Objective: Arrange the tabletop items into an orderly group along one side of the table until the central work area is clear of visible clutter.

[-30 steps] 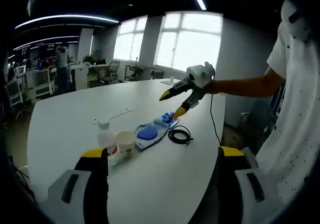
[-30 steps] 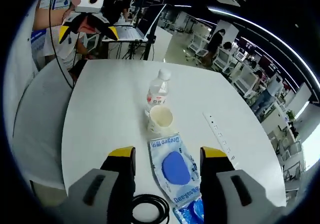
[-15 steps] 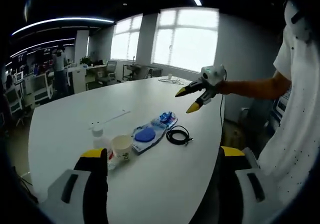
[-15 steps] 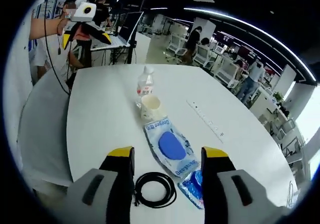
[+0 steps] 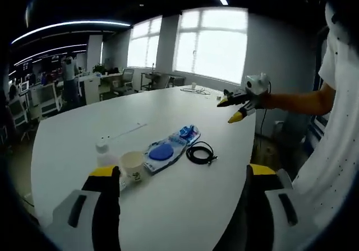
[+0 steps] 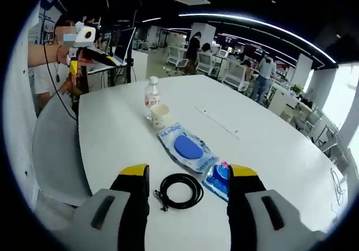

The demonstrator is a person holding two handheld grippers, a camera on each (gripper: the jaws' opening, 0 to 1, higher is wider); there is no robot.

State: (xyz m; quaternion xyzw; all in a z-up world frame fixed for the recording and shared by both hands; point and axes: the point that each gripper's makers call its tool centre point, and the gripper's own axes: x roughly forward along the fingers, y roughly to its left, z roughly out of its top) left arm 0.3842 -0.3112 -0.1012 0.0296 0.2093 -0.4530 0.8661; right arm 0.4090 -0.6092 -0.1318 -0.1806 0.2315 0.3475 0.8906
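Black cable coil (image 6: 180,190) beside blue packets (image 6: 185,148).

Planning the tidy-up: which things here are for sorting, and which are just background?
To sort:
bottle
cup
blue packet
small blue pouch
cable coil
power strip

Background:
chair
far desks
windows
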